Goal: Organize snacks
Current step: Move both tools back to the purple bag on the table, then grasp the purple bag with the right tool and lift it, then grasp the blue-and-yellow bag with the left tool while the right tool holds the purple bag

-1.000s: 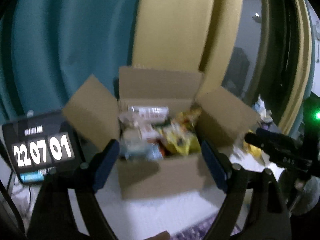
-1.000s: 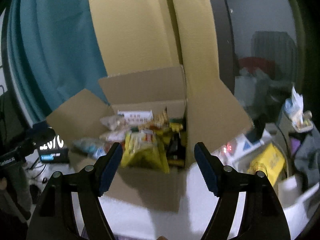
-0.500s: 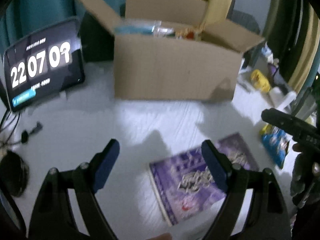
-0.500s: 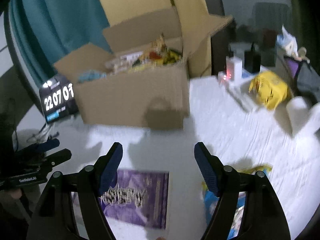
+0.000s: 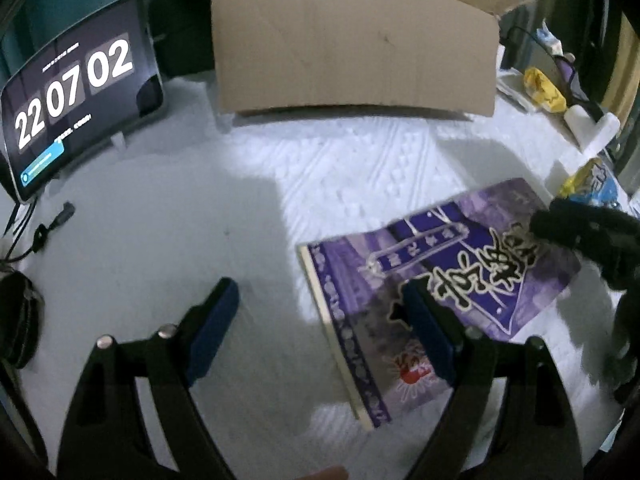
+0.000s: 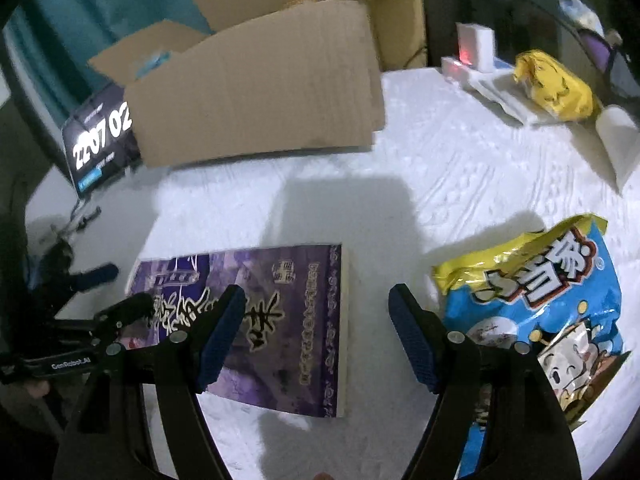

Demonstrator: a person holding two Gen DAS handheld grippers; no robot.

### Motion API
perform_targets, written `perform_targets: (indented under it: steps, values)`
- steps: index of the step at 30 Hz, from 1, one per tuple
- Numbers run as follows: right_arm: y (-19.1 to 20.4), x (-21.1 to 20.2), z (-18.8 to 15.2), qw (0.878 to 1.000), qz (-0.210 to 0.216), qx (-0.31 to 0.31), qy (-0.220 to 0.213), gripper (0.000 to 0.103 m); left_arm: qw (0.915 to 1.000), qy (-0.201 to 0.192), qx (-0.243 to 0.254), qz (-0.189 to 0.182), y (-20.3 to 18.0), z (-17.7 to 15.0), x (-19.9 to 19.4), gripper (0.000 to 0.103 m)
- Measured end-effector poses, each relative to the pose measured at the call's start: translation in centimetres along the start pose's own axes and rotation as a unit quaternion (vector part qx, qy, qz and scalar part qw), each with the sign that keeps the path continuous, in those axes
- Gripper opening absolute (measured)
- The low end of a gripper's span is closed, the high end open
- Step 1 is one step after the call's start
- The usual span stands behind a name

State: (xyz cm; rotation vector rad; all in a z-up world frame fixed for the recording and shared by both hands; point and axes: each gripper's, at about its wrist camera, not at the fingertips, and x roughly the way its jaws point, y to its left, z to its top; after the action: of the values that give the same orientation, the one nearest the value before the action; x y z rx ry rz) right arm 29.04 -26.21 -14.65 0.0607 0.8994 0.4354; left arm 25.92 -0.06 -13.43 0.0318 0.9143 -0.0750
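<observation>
From the left wrist, the left gripper hangs with its jaws wide and empty over the white table, a flat purple packet lying under its right finger and the cardboard box standing beyond. From the right wrist, the right gripper is likewise wide and empty, between the purple packet and a blue-and-yellow snack bag. That bag looks light, puffy, slick and crushable, best pinched at its crimped top edge.

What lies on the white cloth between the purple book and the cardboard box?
Nothing: in both wrist views the stretch of white textured tablecloth between the flat purple book and the brown cardboard box is bare, carrying only shadows.
</observation>
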Motion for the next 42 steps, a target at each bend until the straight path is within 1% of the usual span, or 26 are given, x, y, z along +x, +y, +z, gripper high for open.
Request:
perform_targets:
  steps: [1,3,4,5,8,9,11,12,13,14,15,18,19,21,24,27,30,34,37,40,42]
  values:
    - [0.4,0.2,-0.1,1.000,0.009,-0.004,0.005,0.078,1.0000,-0.003,0.002,0.000,-0.1,0.0,0.0,0.086]
    - [1.5,0.5,-0.3,1.000,0.020,-0.009,0.008,0.085,1.0000,-0.007,0.003,-0.003,-0.1,0.0,0.0,0.086]
    - [1.8,0.6,-0.3,1.000,0.024,-0.009,0.009,0.086,1.0000,-0.007,0.003,-0.004,-0.1,0.0,-0.1,0.086]
    - [2.3,0.8,-0.3,0.999,0.036,-0.008,0.010,0.087,1.0000,-0.007,0.004,-0.005,0.0,0.1,-0.1,0.086]
    - [2.9,1.2,0.0,0.994,0.102,0.010,0.020,0.087,0.9999,-0.008,0.005,-0.007,0.0,0.2,-0.1,0.086]
    - [3.0,1.4,0.1,0.993,0.116,0.015,0.024,0.087,0.9999,-0.008,0.005,-0.008,0.1,0.2,-0.1,0.086]
    - [3.1,1.8,0.2,0.991,0.130,0.021,0.014,0.086,0.9999,-0.008,0.005,-0.011,0.1,0.3,0.0,0.086]
    - [3.2,1.9,0.3,0.992,0.127,0.020,0.009,0.081,0.9999,-0.009,0.005,-0.011,0.1,0.3,0.0,0.086]
    - [3.2,2.0,0.4,0.992,0.121,0.019,0.007,0.073,0.9999,-0.009,0.003,-0.013,0.2,0.3,-0.1,0.086]
    - [3.1,2.5,0.5,0.991,0.128,0.019,0.016,0.037,0.9998,-0.010,0.001,-0.016,0.3,0.2,-0.2,0.086]
    - [3.1,2.9,0.5,0.991,0.133,0.022,0.021,0.025,0.9997,-0.011,0.000,-0.020,0.3,0.2,-0.2,0.086]
    - [3.6,2.4,0.4,0.993,0.115,0.003,0.005,0.020,0.9994,-0.010,-0.012,-0.032,0.5,0.2,-0.6,0.087]
    - [3.9,1.9,0.5,0.994,0.106,-0.005,-0.004,0.019,0.9991,-0.012,-0.018,-0.037,0.6,0.2,-0.9,0.088]
    - [3.9,0.1,0.8,0.995,0.088,-0.014,-0.034,0.016,0.9987,-0.024,-0.022,-0.039,0.4,0.4,-1.9,0.088]
    - [2.9,-2.8,1.6,0.995,0.070,-0.013,-0.075,0.015,0.9978,-0.042,-0.021,-0.047,-0.4,1.0,-3.5,0.088]
    - [1.2,-5.8,2.5,0.992,0.053,-0.007,-0.114,0.015,0.9962,-0.063,-0.006,-0.059,-2.3,1.9,-5.2,0.088]
    - [-1.3,-9.5,3.2,0.987,0.028,0.003,-0.161,0.016,0.9945,-0.073,0.012,-0.074,-5.1,3.1,-6.3,0.088]
    - [-5.1,-13.4,3.7,0.979,0.006,0.018,-0.205,0.016,0.9918,-0.069,0.047,-0.096,-9.9,4.6,-6.5,0.088]
    - [-8.1,-15.9,3.6,0.972,-0.009,0.032,-0.231,0.016,0.9888,-0.055,0.074,-0.117,-14.3,5.2,-5.9,0.088]
    - [-11.2,-17.9,3.4,0.967,-0.019,0.050,-0.249,0.016,0.9859,-0.027,0.078,-0.146,-18.0,5.7,-4.6,0.088]
    - [-13.1,-18.7,3.1,0.965,-0.020,0.061,-0.254,0.016,0.9855,-0.013,0.080,-0.149,-20.4,5.9,-3.4,0.088]
